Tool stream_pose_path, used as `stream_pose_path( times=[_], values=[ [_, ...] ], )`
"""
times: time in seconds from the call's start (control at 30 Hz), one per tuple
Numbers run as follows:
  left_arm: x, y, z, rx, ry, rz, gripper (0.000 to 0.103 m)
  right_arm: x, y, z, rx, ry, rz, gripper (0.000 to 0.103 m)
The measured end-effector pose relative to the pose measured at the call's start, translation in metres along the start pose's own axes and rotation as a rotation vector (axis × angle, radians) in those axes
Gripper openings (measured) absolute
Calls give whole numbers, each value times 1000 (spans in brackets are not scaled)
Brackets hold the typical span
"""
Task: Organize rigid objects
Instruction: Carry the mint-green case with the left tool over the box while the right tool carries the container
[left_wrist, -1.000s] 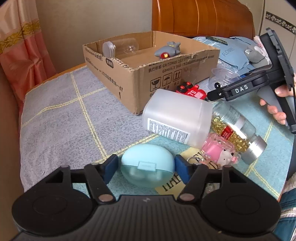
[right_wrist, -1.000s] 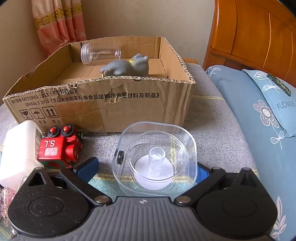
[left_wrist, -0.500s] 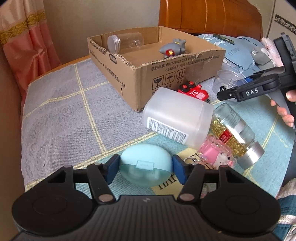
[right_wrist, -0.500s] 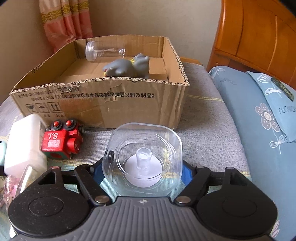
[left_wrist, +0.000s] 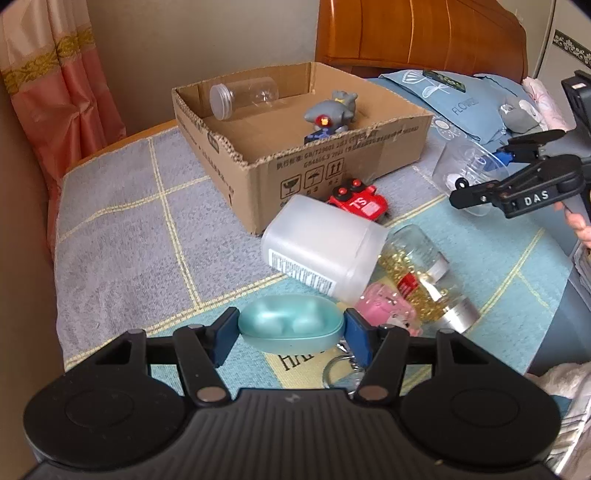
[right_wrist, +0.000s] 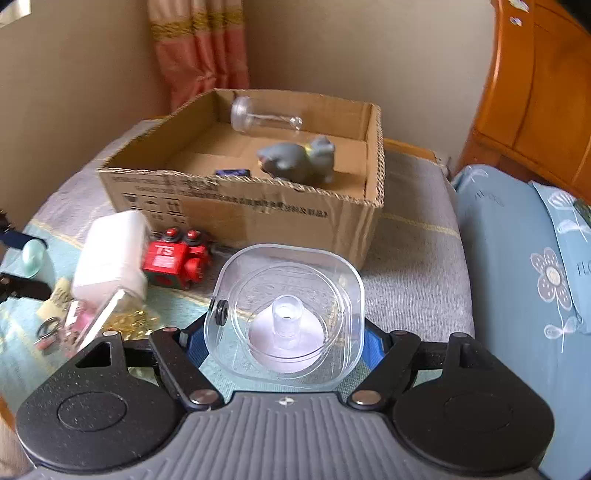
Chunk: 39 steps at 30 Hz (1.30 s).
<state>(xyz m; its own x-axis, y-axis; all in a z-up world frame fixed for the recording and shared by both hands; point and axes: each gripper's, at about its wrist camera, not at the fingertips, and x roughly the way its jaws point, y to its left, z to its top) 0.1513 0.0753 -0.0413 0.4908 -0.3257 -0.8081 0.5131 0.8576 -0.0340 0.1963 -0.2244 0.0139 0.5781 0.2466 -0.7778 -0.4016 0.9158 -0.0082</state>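
The left gripper (left_wrist: 291, 329) squeezes a teal case (left_wrist: 291, 325), hiding yellow paper (left_wrist: 295, 363) writing. The right gripper (right_wrist: 288, 341) squeezes a clear tub (right_wrist: 286, 317). The red toy (right_wrist: 175, 262) says "TS".

Soft, even daylight, fairly bright; shadows weak and diffuse. Fisheye bending is strong at the edges, with dark vignette corners. Right wrist view shows motion blur (the brown corrugated cardboard box (right_wrist: 258, 199) print is smeared); left wrist view is sharper. Faint glare on the clear square plastic container (right_wrist: 288, 317).
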Motion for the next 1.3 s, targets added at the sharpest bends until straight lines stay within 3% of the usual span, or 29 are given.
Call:
stream_pose_path(
  times=[0.23,0.47,0.8,1.03,1.2,1.3],
  values=[
    [-28,-13,31,55,-25,-2,60,-26,1,13,-82,-31,44,81],
    [-34,-14,84,77,-89,3,60,-44,1,43,-126,-96,48,81],
    [16,1,144,75,-70,27,60,-43,-4,78,-147,-119,37,81],
    [56,18,158,25,-19,32,61,-33,1,93,-172,-108,35,81],
    [57,27,163,-30,-80,52,85,-26,-2,103,-168,-101,37,81],
    [48,29,161,-41,-115,75,88,-18,-5,113,-160,-96,39,81]
  ],
)
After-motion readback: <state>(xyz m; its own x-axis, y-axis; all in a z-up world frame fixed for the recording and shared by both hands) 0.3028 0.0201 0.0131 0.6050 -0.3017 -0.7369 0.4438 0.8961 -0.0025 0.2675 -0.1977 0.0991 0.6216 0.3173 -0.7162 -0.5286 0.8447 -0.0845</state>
